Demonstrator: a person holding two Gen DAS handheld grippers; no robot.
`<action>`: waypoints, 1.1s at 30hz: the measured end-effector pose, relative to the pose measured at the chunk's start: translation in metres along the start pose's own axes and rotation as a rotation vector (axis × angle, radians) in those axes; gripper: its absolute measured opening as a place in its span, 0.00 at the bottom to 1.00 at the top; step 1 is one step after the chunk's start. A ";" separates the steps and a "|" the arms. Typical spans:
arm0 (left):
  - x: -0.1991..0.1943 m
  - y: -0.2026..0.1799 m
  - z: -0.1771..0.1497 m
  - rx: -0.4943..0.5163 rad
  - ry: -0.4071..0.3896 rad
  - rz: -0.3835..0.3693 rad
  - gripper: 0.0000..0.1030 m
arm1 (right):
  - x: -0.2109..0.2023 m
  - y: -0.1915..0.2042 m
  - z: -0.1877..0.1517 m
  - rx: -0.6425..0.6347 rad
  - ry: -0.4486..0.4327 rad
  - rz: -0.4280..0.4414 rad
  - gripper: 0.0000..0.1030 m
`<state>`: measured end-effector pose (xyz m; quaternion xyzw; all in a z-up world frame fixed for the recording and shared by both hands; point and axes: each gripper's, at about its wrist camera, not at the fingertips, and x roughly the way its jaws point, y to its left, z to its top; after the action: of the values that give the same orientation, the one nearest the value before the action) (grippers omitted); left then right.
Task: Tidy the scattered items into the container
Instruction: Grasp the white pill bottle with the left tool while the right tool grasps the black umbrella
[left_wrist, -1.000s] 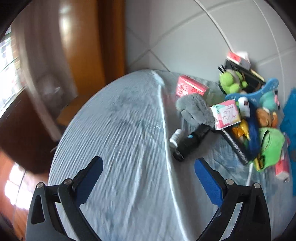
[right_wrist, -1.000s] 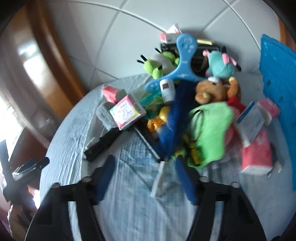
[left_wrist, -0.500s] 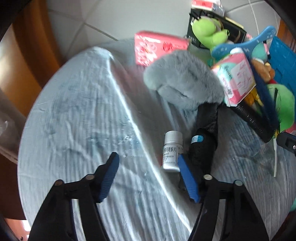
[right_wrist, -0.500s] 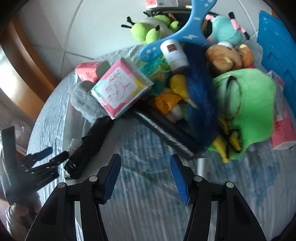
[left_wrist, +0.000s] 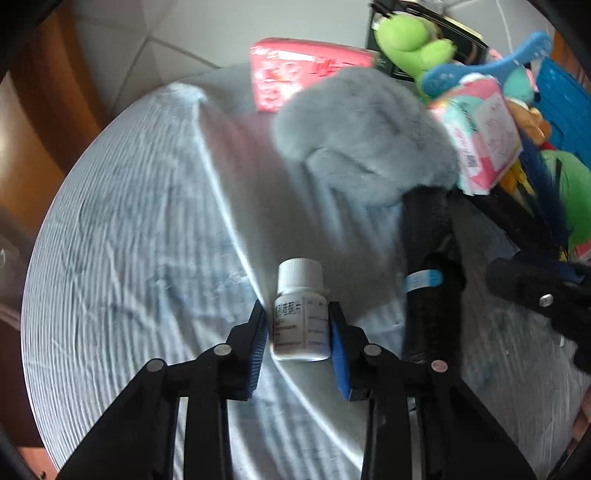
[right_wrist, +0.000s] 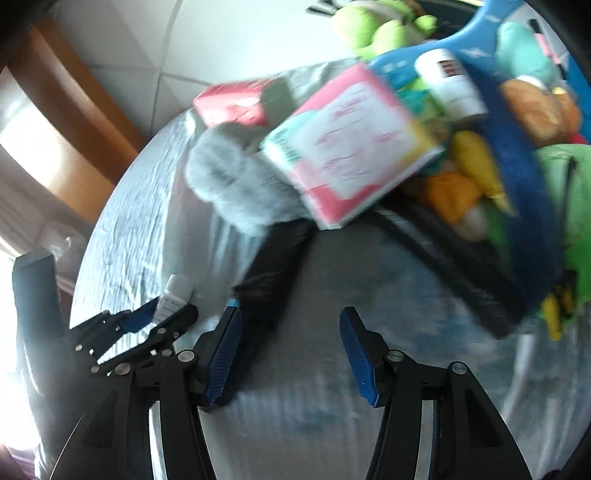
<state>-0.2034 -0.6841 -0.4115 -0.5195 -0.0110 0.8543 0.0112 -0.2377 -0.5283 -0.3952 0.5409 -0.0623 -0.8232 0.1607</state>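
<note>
Behind the grey plush (left_wrist: 365, 136), much of the pile is hidden from your left wrist view: the pink packet (left_wrist: 295, 70) shows only its upper part, and the blue container (left_wrist: 561, 107) is cut off at the right edge. Your right wrist view is smeared by motion, so the print on the pink-and-white pack (right_wrist: 351, 147) cannot be read, and the container cannot be made out there for certain.

The white pill bottle (left_wrist: 301, 314) lies on the grey cloth of the round table (left_wrist: 129, 258), cap pointing away from you, its label text too blurred to read. It sits between the blue pads of your left gripper (left_wrist: 299, 332), whose jaws are closing on it; the right-hand pad touches the bottle's side, and the other looks just at it, though you cannot tell whether it presses. The black rolled item (left_wrist: 428, 280) with a blue band lies just beside the bottle, running up under the plush.

Your right gripper (right_wrist: 291, 343) hangs with its jaws apart over bare cloth, nothing between them, the black roll's end beside its left pad.

Half a second ago your left jaws stood wide with the bottle against one pad only; your right gripper has since come closer to the table.
</note>
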 end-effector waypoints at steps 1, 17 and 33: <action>0.000 0.002 -0.001 -0.006 -0.002 0.001 0.28 | 0.005 0.004 0.001 -0.001 0.006 -0.002 0.54; 0.003 0.001 -0.007 -0.048 -0.033 0.017 0.27 | 0.033 0.021 -0.011 -0.031 0.072 -0.090 0.31; -0.031 -0.001 -0.034 -0.065 -0.063 0.030 0.27 | 0.016 0.032 -0.023 -0.102 0.050 -0.141 0.30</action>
<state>-0.1595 -0.6833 -0.3997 -0.4928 -0.0312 0.8694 -0.0190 -0.2159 -0.5616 -0.4099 0.5554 0.0219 -0.8209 0.1313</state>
